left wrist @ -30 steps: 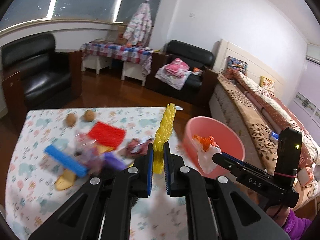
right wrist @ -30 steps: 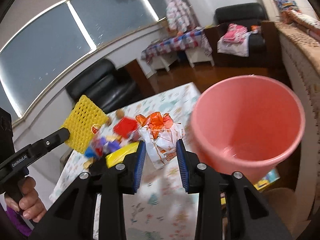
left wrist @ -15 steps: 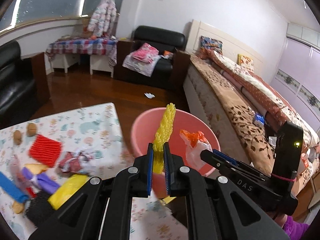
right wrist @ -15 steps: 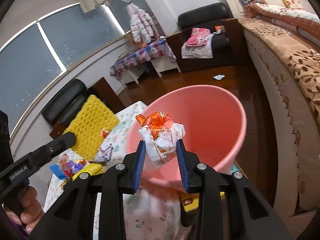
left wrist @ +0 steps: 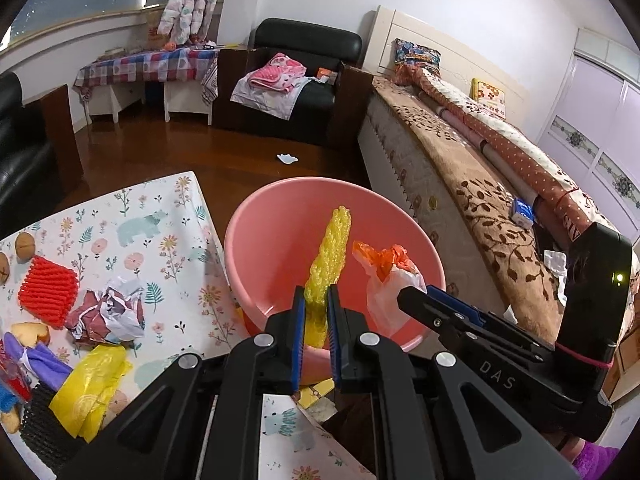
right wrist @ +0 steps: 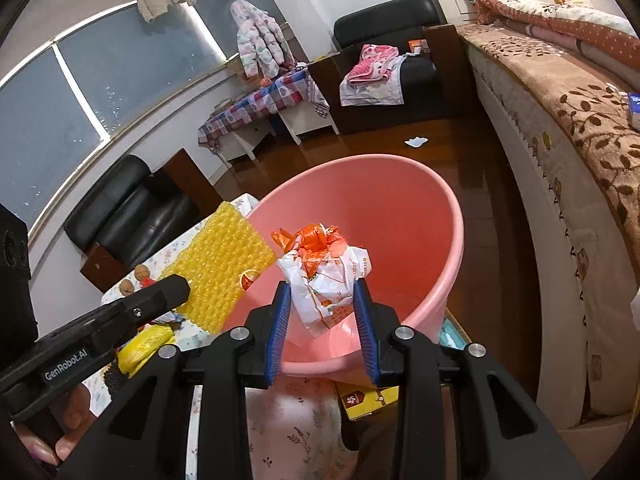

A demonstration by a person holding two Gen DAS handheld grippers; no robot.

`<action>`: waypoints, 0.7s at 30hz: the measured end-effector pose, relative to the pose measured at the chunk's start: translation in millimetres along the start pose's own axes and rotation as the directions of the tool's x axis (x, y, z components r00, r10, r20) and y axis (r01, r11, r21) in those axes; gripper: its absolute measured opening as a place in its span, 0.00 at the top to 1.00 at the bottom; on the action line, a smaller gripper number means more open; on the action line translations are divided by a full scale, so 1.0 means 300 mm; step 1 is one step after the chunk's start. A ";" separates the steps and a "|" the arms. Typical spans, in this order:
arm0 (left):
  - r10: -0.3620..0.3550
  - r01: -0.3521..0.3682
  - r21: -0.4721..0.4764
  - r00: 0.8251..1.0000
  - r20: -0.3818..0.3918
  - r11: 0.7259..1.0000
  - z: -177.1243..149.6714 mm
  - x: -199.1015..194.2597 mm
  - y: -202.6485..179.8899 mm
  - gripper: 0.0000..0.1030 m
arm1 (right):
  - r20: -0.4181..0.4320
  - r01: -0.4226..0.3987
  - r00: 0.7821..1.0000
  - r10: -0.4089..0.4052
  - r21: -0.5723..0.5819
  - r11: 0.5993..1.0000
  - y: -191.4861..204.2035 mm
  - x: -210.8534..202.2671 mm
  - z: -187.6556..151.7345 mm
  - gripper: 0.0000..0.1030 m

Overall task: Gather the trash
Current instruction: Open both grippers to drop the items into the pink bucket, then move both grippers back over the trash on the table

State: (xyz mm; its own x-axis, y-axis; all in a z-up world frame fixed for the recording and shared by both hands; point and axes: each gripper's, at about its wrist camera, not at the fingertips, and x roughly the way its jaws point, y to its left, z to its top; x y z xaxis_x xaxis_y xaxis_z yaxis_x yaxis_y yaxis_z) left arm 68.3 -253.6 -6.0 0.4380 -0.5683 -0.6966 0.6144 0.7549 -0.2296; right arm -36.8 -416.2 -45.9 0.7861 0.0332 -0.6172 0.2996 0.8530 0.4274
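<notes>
Left claw point(left wrist: 316, 312) clenched on yellow foam net point(left wrist: 328, 264), net sticking up at 12 over pink bucket point(left wrist: 272, 216). Right claw point(right wrist: 322, 308) grips white bag with orange knot point(right wrist: 328, 264), also hanging over the bucket mouth; in the left view it sits at 3 of the net. Bucket stands on the floor just beside the worktop point(left wrist: 160, 240) edge, at its 3 side. Worktop has floral cloth with animal prints. On it, at 9 to 8 of the bucket: red foam net point(left wrist: 48, 292), crumpled paper point(left wrist: 108, 312), yellow wrapper point(left wrist: 92, 388), purple scrap point(left wrist: 44, 364), two walnuts point(left wrist: 24, 244) near the far edge. Black mesh piece at 7, partly cut off. Yellow box point(right wrist: 368, 400) on the floor under the bucket side.

Room: dark wood floor point(left wrist: 180, 152) with a white scrap point(left wrist: 287, 158) at 12. Black armchair point(left wrist: 308, 64) with pink clothes at 12, checked-cloth table point(left wrist: 148, 68) at 11, another black chair at 9. Bed point(left wrist: 480, 168) with brown leaf-pattern cover at 2 to 3. Curved window point(right wrist: 52, 100) at 10 in the right view, jacket hanging by it.
</notes>
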 end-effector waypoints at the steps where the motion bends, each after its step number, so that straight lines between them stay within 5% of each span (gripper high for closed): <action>1: -0.001 0.001 0.000 1.000 -0.001 1.000 0.000 0.000 0.000 0.89 | 0.000 0.005 1.000 -0.005 0.006 1.000 -0.002 0.000 0.000 0.66; 6: -0.010 0.010 -0.011 1.000 0.018 1.000 0.001 -0.011 0.012 0.66 | -0.008 0.015 1.000 -0.015 0.030 0.999 -0.003 0.003 0.000 0.65; 21: 0.026 -0.021 -0.046 0.995 0.095 0.999 -0.027 -0.170 0.067 0.63 | 0.022 -0.045 0.999 0.046 -0.062 0.997 0.135 -0.062 -0.019 0.53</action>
State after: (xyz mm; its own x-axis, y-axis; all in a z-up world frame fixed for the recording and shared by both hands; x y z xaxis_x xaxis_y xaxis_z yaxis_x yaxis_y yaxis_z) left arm 53.0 -206.9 19.5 0.5141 -0.5774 -0.6342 0.5739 0.7811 -0.2459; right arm -42.5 -379.2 -20.9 0.8107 0.0612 -0.5822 0.2300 0.8813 0.4129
